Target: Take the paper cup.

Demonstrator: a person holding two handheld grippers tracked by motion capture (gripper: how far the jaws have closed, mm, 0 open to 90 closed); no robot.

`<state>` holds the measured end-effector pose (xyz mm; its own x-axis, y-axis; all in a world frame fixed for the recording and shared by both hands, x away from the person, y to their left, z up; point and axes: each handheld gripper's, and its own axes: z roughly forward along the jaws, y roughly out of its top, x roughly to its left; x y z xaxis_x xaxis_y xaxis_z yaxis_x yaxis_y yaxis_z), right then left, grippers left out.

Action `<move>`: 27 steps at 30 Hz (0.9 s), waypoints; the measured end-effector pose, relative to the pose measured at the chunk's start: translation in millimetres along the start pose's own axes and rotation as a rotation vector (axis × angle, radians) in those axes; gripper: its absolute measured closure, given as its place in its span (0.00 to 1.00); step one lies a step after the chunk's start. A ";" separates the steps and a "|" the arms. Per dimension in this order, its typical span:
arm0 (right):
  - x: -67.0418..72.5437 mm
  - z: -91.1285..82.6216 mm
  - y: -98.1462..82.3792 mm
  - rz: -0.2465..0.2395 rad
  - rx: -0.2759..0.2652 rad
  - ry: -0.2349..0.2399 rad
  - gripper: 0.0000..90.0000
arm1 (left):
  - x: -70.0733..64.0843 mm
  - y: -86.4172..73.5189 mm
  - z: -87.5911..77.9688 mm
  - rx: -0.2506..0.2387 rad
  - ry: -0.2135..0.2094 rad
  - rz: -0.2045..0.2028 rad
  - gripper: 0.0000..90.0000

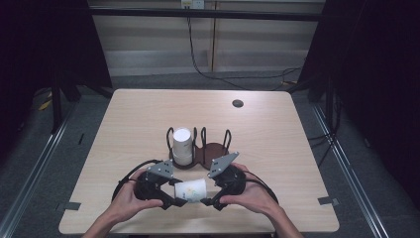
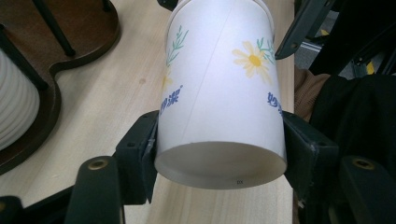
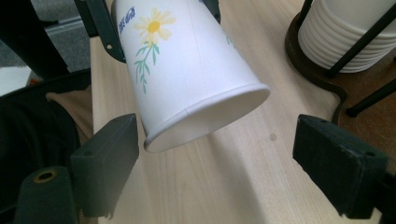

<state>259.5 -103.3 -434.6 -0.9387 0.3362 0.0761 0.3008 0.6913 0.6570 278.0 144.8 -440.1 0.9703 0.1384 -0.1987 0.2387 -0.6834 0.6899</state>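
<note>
Sideways, paper cup [image 1: 191,190] sits clenched in left claw [image 2: 219,154]; right claw [image 3: 215,158] released.

Pale wood-grain rectangular table [image 1: 138,119] with rounded corners and a small dark round grommet [image 1: 237,103] near the far edge, bearing at mid-table a dark brown wooden cup holder [image 1: 210,152] with black wire uprights, loaded with ribbed white paper cups [image 1: 182,145].

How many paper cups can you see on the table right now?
2 clearly apart: a flowered cup lying sideways, clamped in the left gripper, and the top cup of the stack in the wire holder. The stack's ribbed rims suggest more cups nested beneath.
</note>
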 end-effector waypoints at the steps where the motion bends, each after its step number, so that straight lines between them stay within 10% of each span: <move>1: -0.2 -0.7 -0.4 0.000 -0.011 0.003 0.16 | 0.5 0.0 -0.7 -0.006 0.001 -0.003 0.40; 27: -10.6 -23.7 -11.4 0.127 -0.349 0.065 0.15 | 4.4 -9.3 -11.8 -0.187 0.006 0.003 0.40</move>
<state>262.0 -129.9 -425.2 -0.9098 0.3559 0.2137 0.3506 0.3832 0.8545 280.5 160.2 -439.2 0.9711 0.1408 -0.1927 0.2384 -0.5390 0.8079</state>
